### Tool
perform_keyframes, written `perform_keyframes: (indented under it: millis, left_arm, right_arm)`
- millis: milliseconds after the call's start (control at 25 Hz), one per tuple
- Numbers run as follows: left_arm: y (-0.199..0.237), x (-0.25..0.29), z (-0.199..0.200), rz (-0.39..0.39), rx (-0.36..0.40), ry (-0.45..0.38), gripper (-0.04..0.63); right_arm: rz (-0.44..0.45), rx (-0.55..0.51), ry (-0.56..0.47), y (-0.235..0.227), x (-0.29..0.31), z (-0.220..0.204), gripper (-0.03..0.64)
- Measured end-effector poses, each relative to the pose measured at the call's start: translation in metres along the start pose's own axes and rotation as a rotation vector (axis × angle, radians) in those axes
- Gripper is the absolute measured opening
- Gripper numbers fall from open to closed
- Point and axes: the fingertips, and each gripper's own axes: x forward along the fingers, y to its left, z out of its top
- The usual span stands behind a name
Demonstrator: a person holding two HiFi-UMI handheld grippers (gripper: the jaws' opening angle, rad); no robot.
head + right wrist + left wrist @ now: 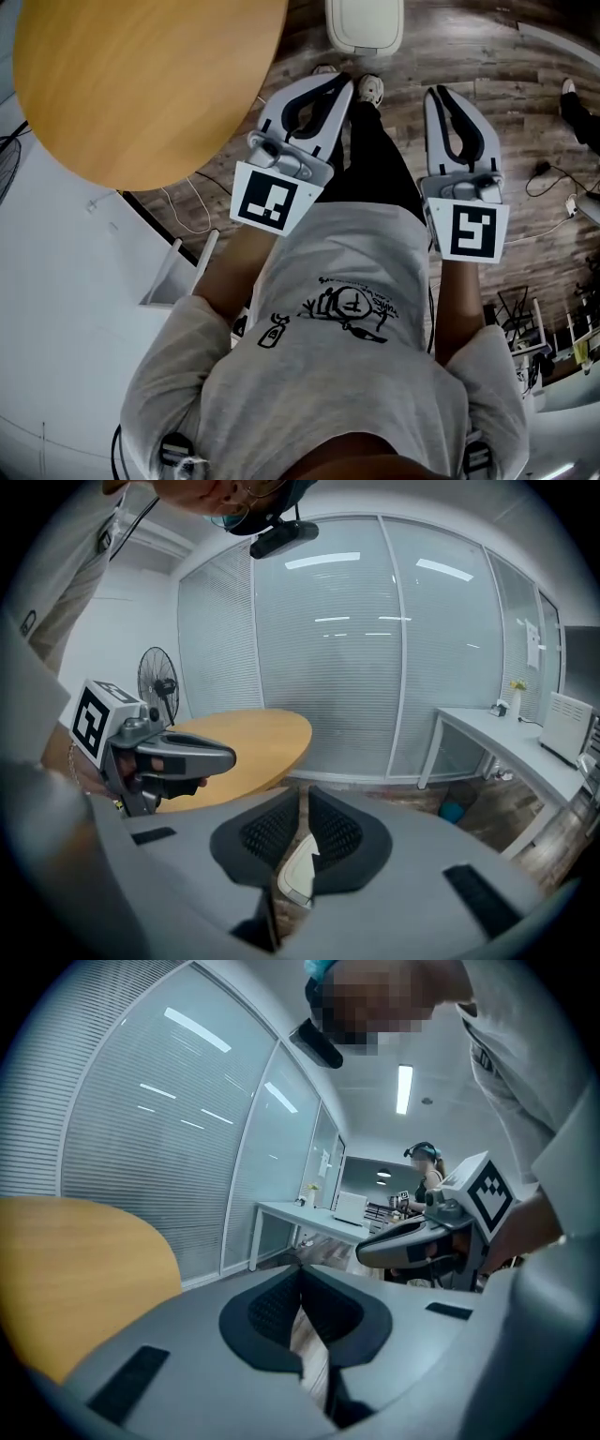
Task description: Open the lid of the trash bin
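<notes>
The round bench (141, 84) crowded the left side, its edge near the trash bin (365, 23); bare wooden floor (459, 47) lay open to the bin's right, and the person's shoes (372, 89) stood just before it

**A glass-walled office workspace**

Floor-to-ceiling glass partitions (375, 649) with lowered slat blinds curve around the room, and long strip lights (404, 1089) are set into a plain white ceiling. A round wooden table (141, 84) stands on a wood-plank floor (469, 56). A long white desk (506, 738) runs against the glass and carries a small plant and a white box-shaped appliance. A pedestal fan (157, 682) stands behind the table's far edge, and a white trash bin (365, 23) sits on the floor just beyond it. Loose cables (553, 178) trail across the planks. Another person (427, 1171) is deeper in the room.
</notes>
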Motion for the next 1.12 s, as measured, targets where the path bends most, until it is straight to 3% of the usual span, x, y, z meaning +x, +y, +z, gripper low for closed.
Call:
perform_keyframes:
  millis: [600,1120]
  left_arm:
    - [0.006,0.031,-0.109,0.012,0.02,0.109,0.018]
    - [0.033,0.068,-0.194,0.039,0.04,0.138,0.018]
  right_arm:
    - [0.043,-0.091,0.098,0.016,0.049,-0.111,0.043]
    - [0.06,-0.217,0.185,0.016,0.107,-0.195,0.041]
